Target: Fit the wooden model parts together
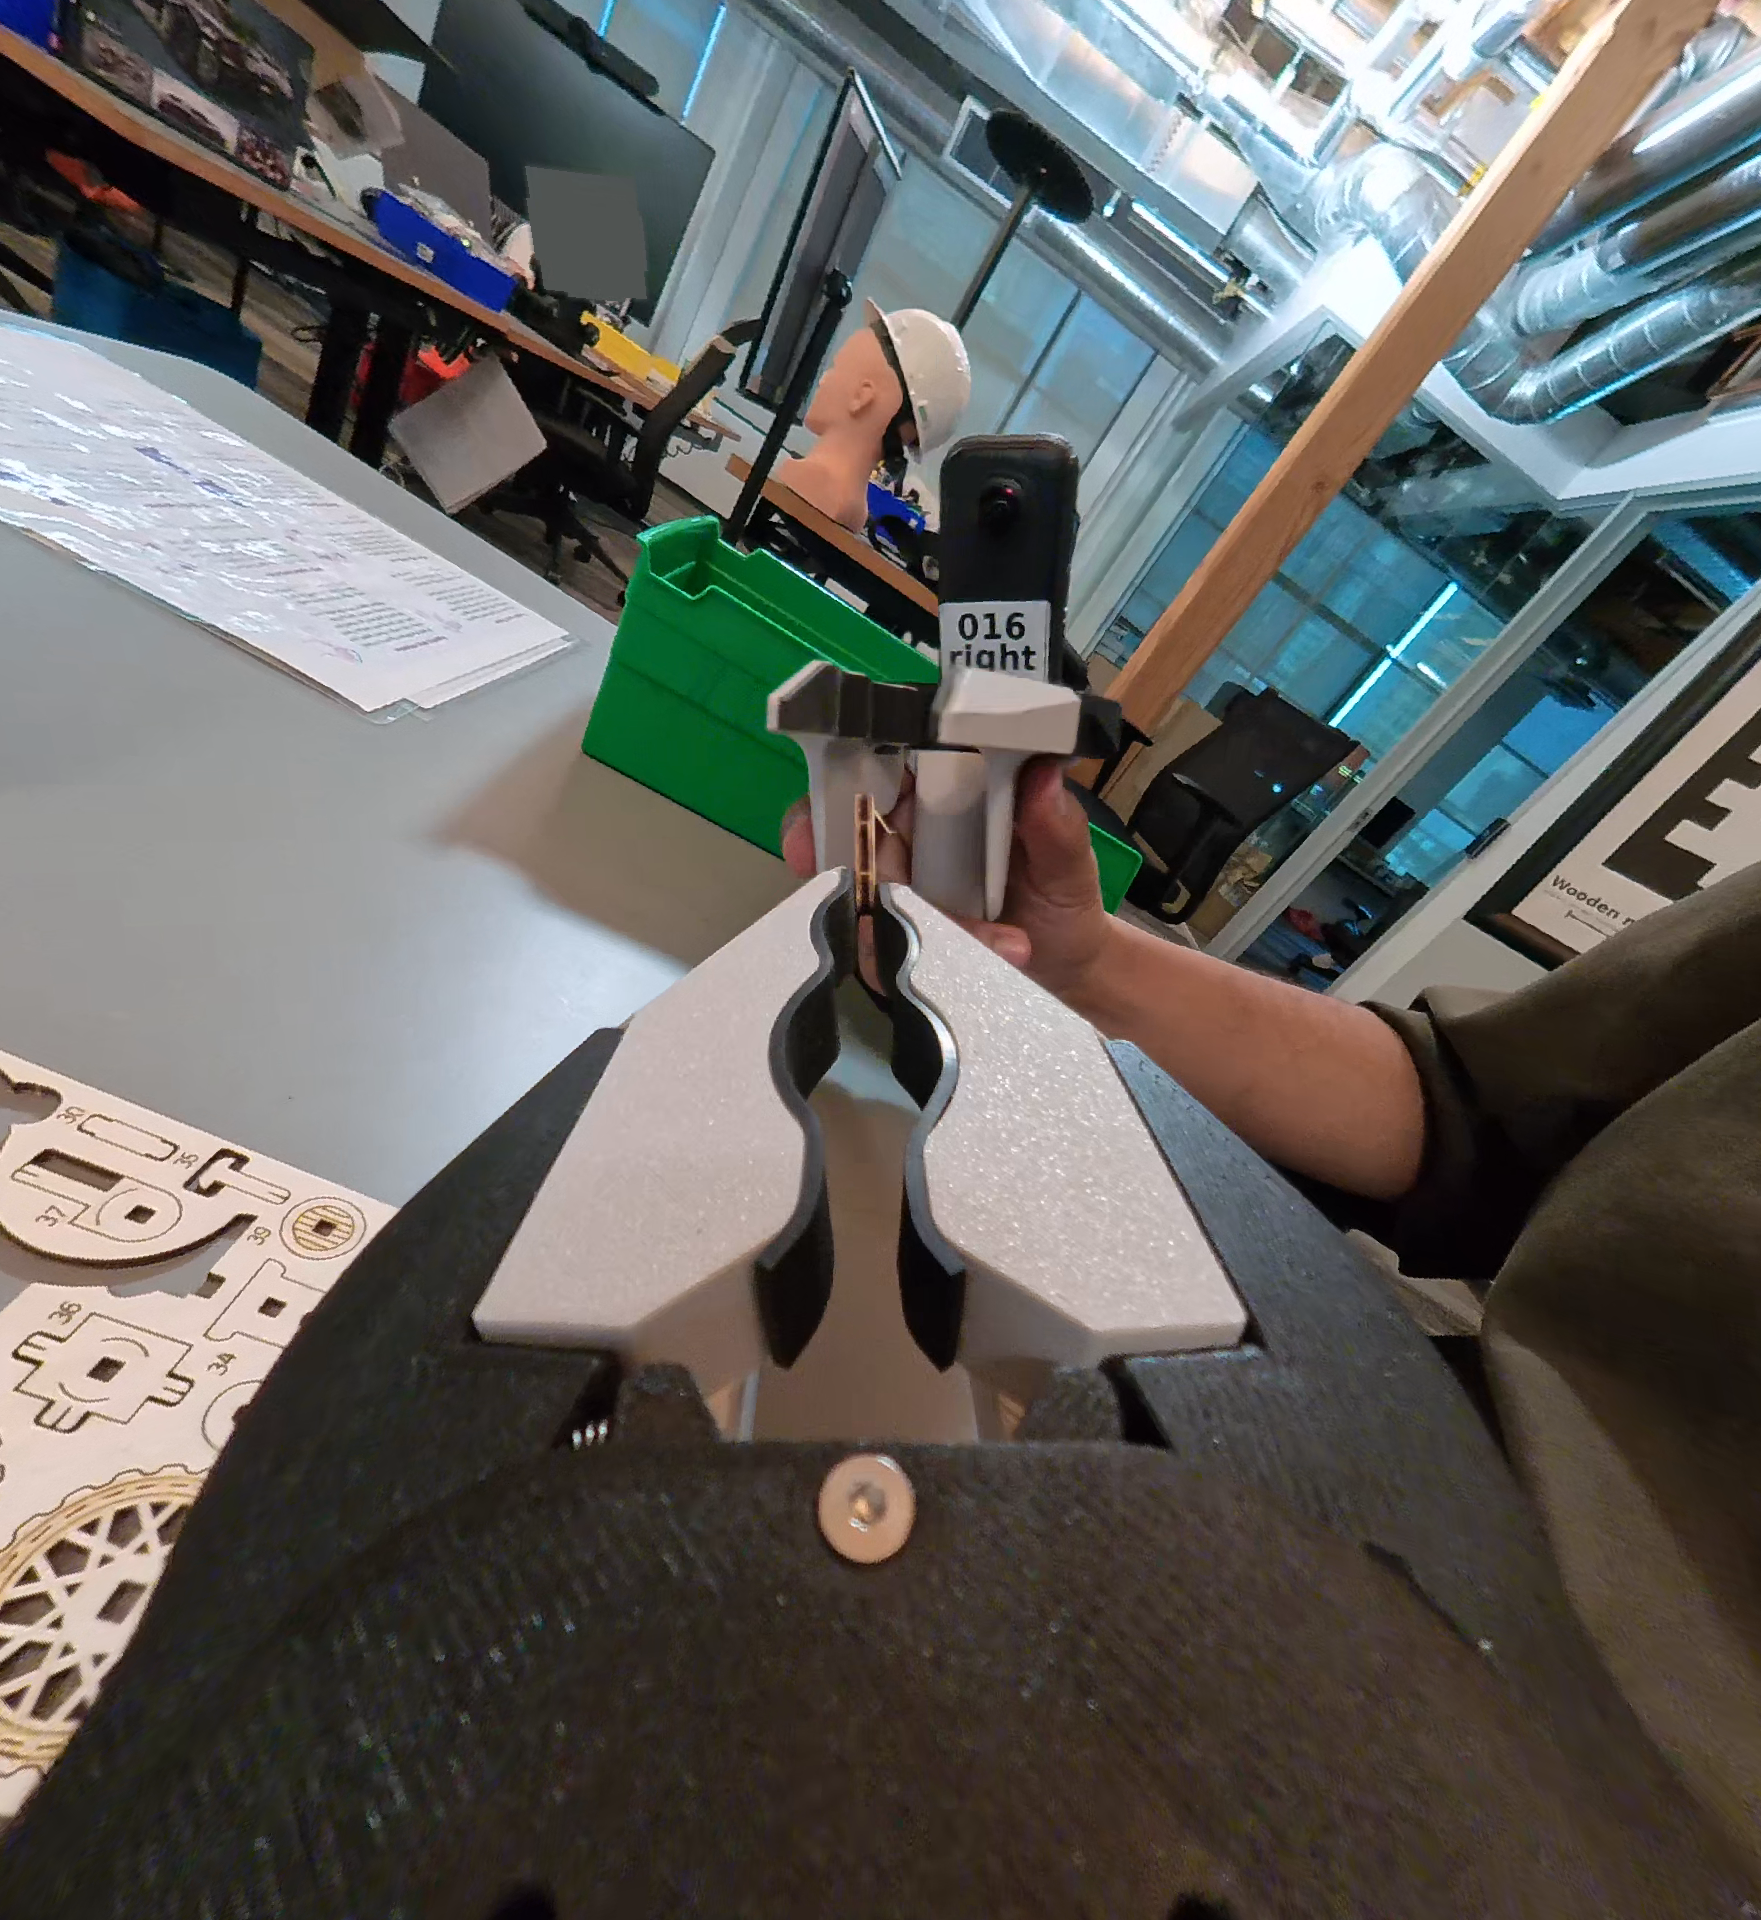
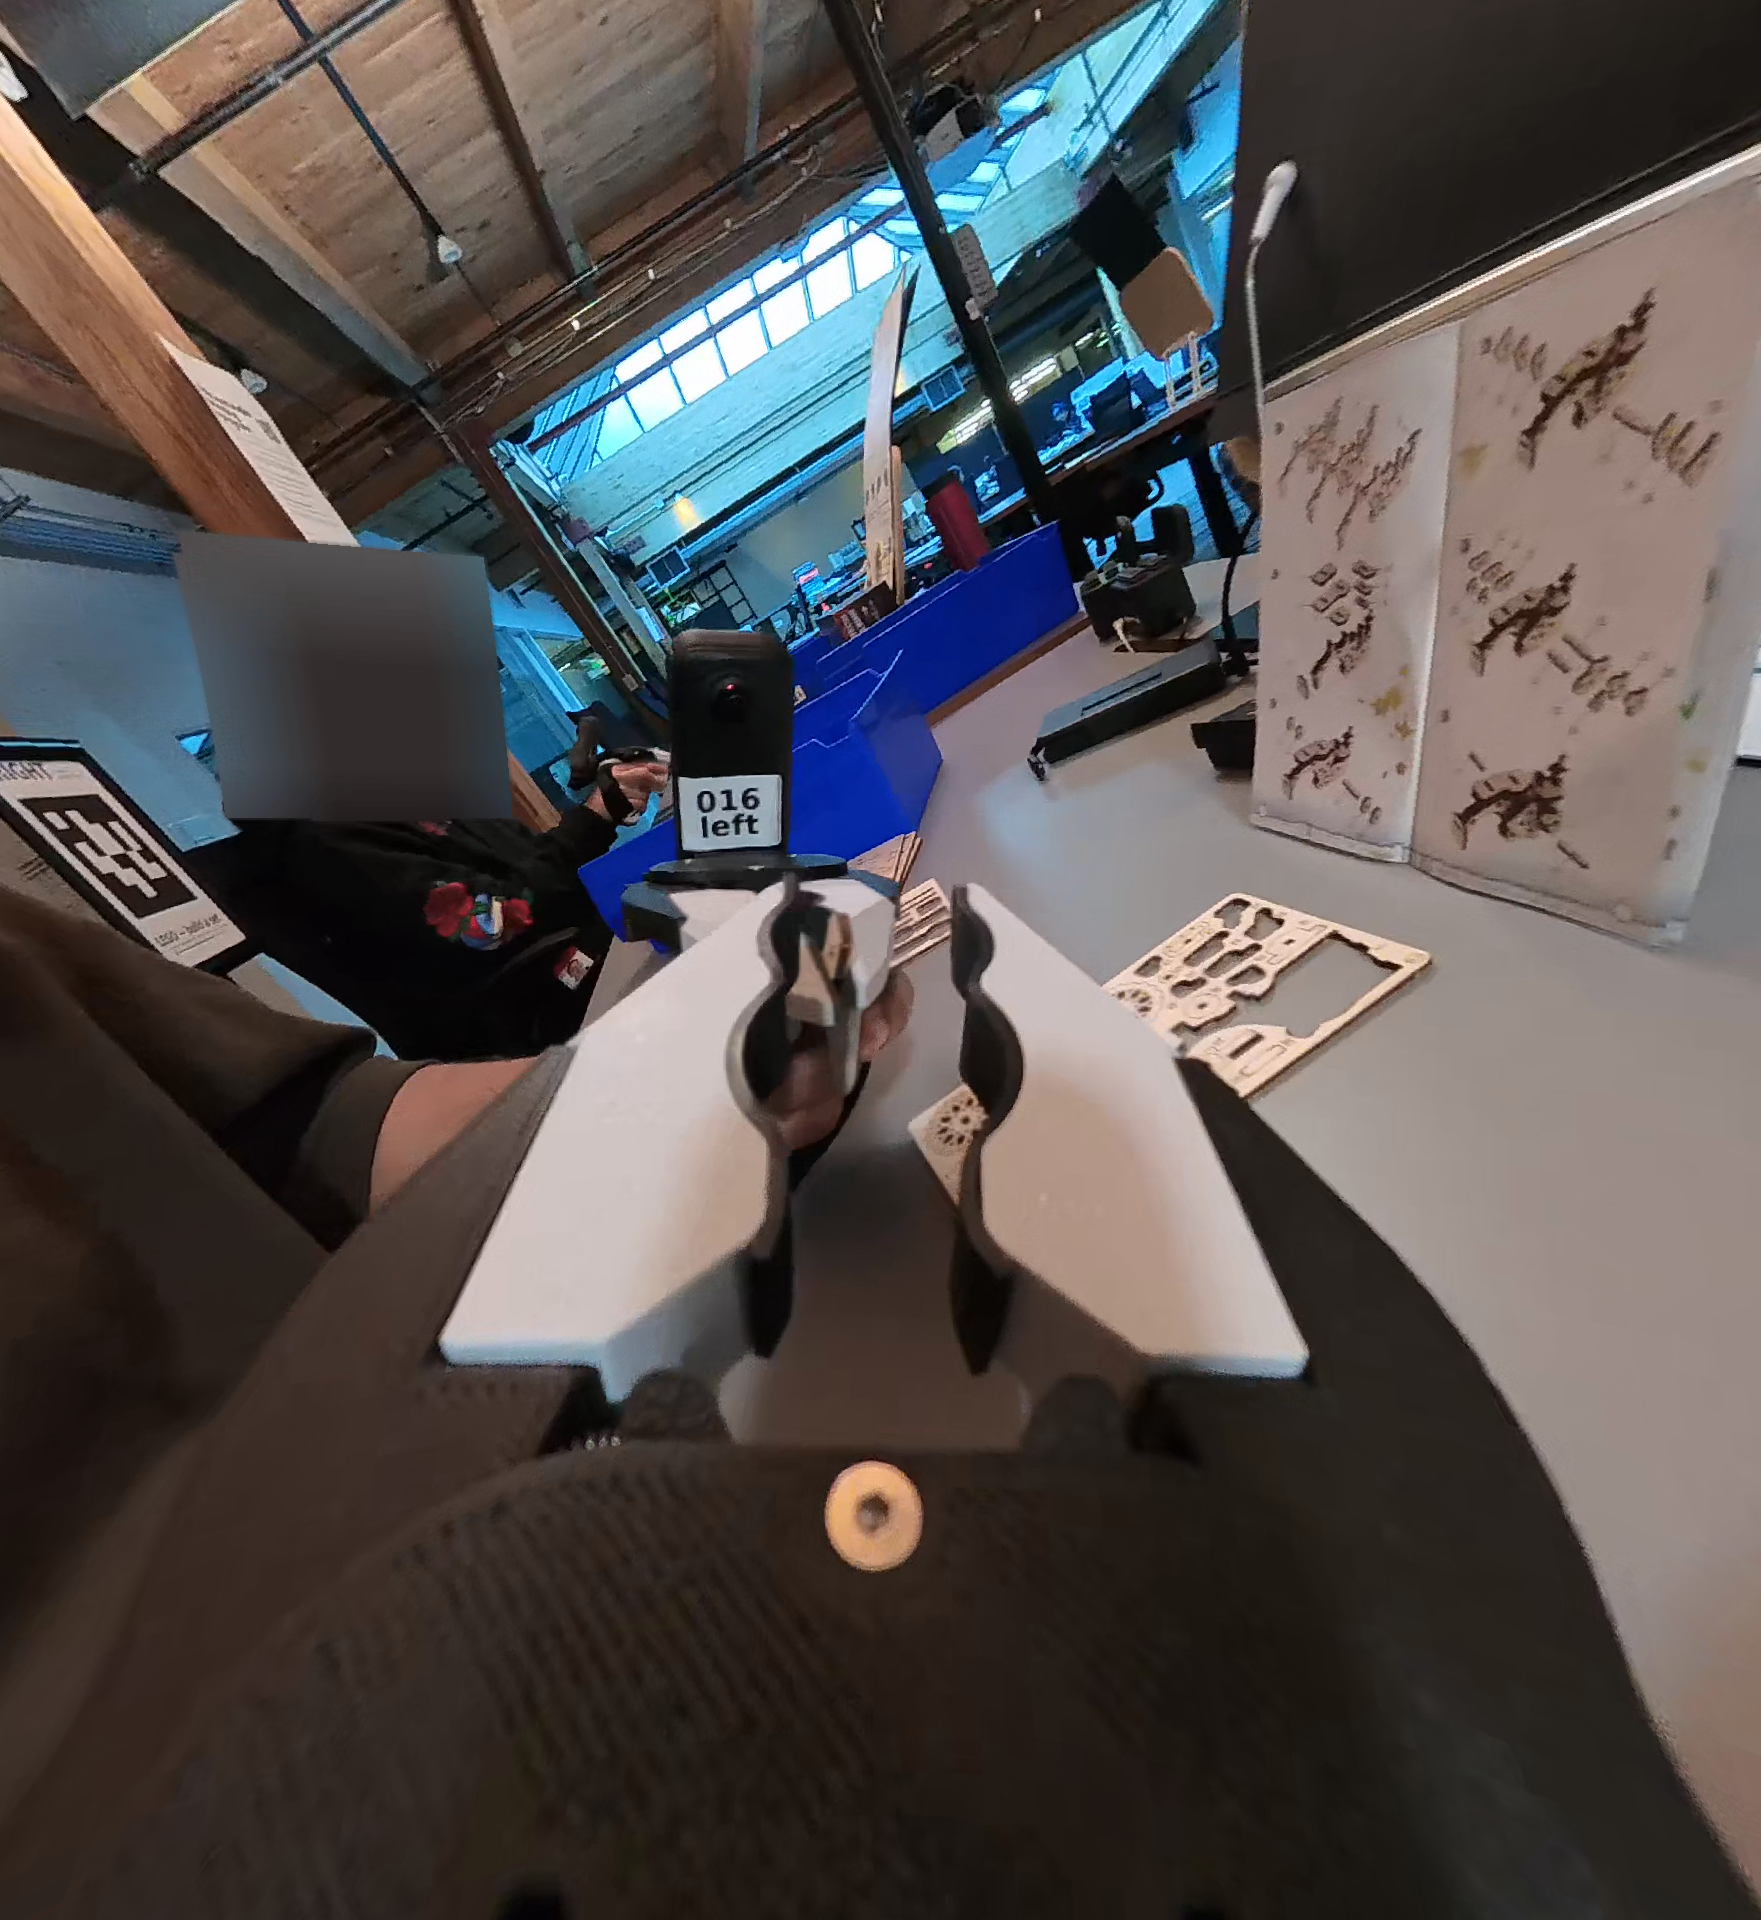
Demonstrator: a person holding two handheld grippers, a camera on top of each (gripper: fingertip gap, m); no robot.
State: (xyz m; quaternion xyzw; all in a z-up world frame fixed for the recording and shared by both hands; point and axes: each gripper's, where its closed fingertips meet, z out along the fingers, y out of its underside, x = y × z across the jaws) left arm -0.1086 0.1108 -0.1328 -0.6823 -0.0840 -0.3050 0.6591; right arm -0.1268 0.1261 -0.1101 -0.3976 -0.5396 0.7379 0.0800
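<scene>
A thin wooden part [image 1: 867,871] stands upright above the desk [image 1: 284,831], pinched at the tips of the left tongs [image 1: 863,896]. The right tongs [image 2: 871,925] gape wide, empty, facing the left ones; fretted sheets [image 1: 76,1382] lie near left.

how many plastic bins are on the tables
2. A green bin sits behind the right tool in the left wrist view; a blue bin sits behind the left tool in the right wrist view. Others may be hidden.
</scene>
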